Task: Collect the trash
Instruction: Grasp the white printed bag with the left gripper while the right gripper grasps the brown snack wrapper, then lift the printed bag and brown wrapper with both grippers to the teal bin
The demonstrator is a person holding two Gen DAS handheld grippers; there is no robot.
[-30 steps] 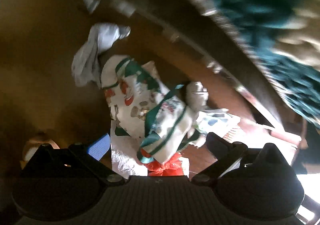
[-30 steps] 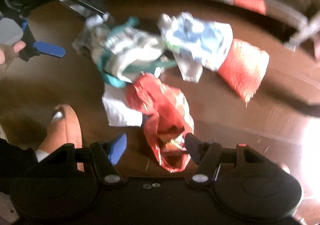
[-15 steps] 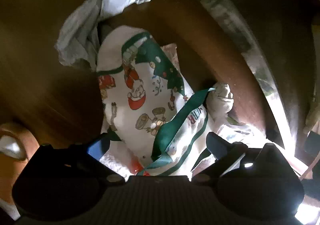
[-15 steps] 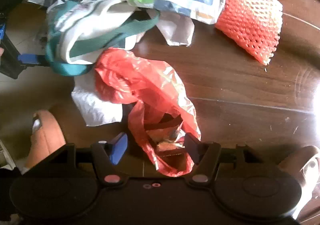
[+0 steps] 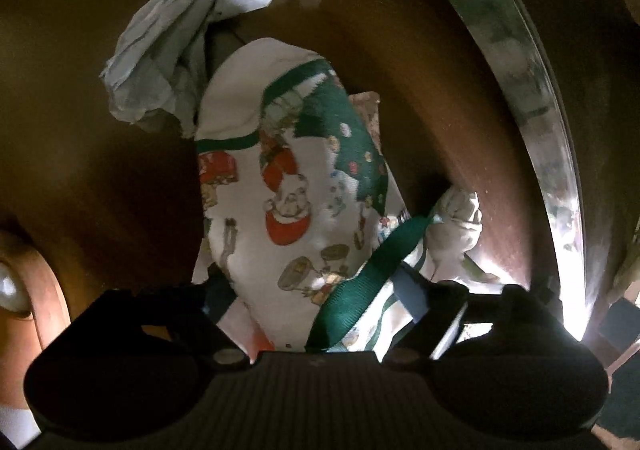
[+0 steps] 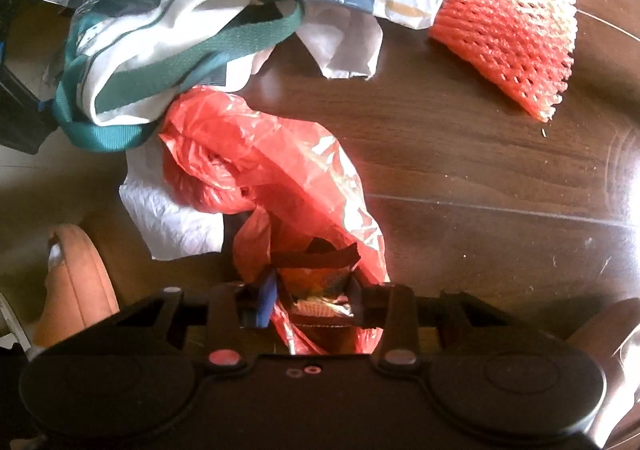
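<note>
The right tool (image 6: pixel 312 300) is closing on the red plastic bag (image 6: pixel 276 170), the left tool (image 5: pixel 316 302) on the printed tote (image 5: pixel 304 186). Each should pinch a firm fold before lifting off the worktop (image 6: pixel 460 154).

Both grippers have come down toward the dark wooden table (image 6: pixel 460 154), so the litter fills more of each view than a second ago. The left gripper (image 5: pixel 316 310), wide open before, is now closing around the printed cloth bag (image 5: pixel 296 186), its green strap (image 5: pixel 360 290) running between the jaws toward 5 o'clock; the crumpled grey paper (image 5: pixel 192 34) has slid up to 11 o'clock. The right gripper (image 6: pixel 312 298), earlier spread on either side of the red plastic bag (image 6: pixel 264 158), is closing on that bag's near end. The red foam net (image 6: pixel 508 26) has shifted out to 1 o'clock.
</note>
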